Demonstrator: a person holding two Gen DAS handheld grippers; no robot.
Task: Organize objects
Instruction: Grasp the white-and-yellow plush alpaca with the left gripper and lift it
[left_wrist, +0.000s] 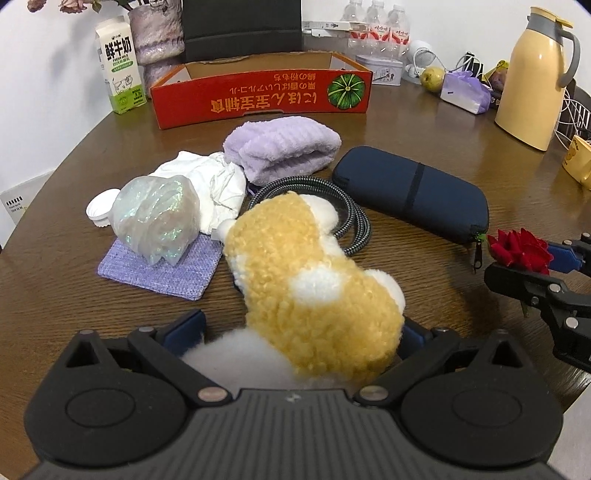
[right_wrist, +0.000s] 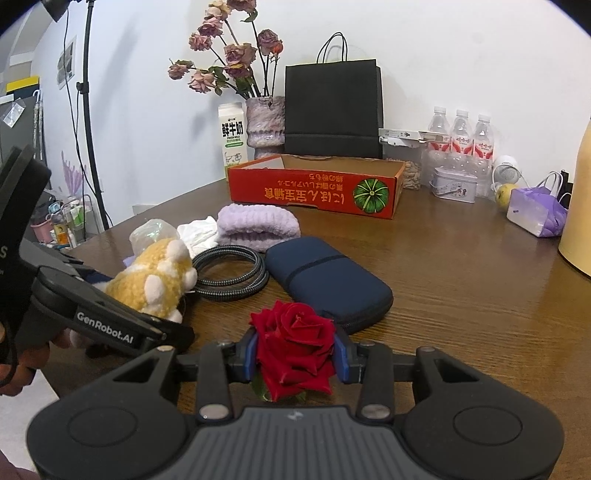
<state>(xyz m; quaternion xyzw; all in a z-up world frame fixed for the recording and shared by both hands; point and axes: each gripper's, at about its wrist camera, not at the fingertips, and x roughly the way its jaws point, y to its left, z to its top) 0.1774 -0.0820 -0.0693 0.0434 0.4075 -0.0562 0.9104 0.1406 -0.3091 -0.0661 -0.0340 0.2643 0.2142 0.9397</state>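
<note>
left gripper jaws clenched on plush | right gripper jaws clenched on rose | risk: petals could crush, plush could snag cable before box

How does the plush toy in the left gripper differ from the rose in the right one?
The plush toy is yellow and white, fluffy and bulky, sticking out far past the left gripper. The rose is deep red, petalled and compact, its bloom sitting between the pads of the right gripper. The toy hides its pads; the rose leaves both blue pads showing. Both are soft and gripped.
</note>
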